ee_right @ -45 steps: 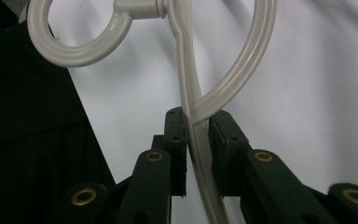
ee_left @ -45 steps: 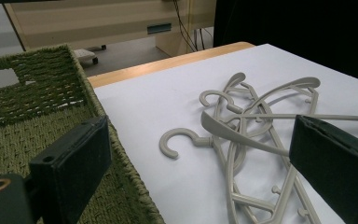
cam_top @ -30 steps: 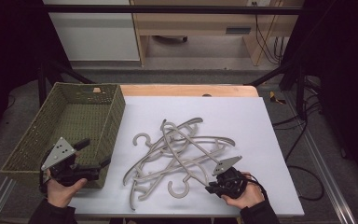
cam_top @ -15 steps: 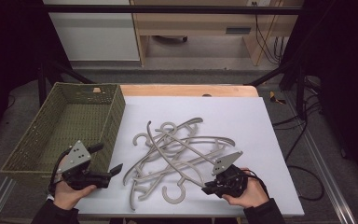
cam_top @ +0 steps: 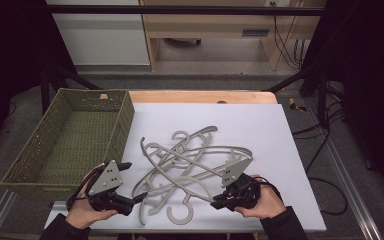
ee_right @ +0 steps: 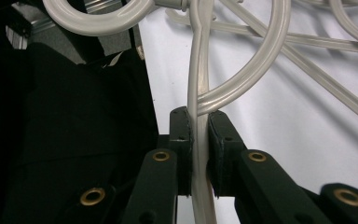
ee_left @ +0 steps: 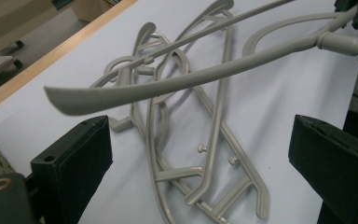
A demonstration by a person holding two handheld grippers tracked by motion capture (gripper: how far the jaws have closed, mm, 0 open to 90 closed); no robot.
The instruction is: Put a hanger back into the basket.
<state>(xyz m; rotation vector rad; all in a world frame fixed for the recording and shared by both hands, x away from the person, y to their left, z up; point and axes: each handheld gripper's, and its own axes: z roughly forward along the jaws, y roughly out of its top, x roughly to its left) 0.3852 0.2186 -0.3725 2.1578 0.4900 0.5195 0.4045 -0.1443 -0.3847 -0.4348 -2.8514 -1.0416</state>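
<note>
Room: I see bare tabletop (cam_top: 280,130) at the frame's right.
Right tongs (ee_right: 199,135): pinching a hanger (ee_right: 199,93).
Left tongs (ee_left: 196,154): spread, hanger pile (ee_left: 191,140) just ahead.

The white-topped table (cam_top: 290,150) carried a tangle of grey hangers (cam_top: 190,160) and, at its left edge, a green woven basket (cam_top: 40,165)

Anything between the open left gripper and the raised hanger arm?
Nothing visible. The left gripper has its fingers spread just below the raised hanger, with only the hanger pile on the table behind.
</note>
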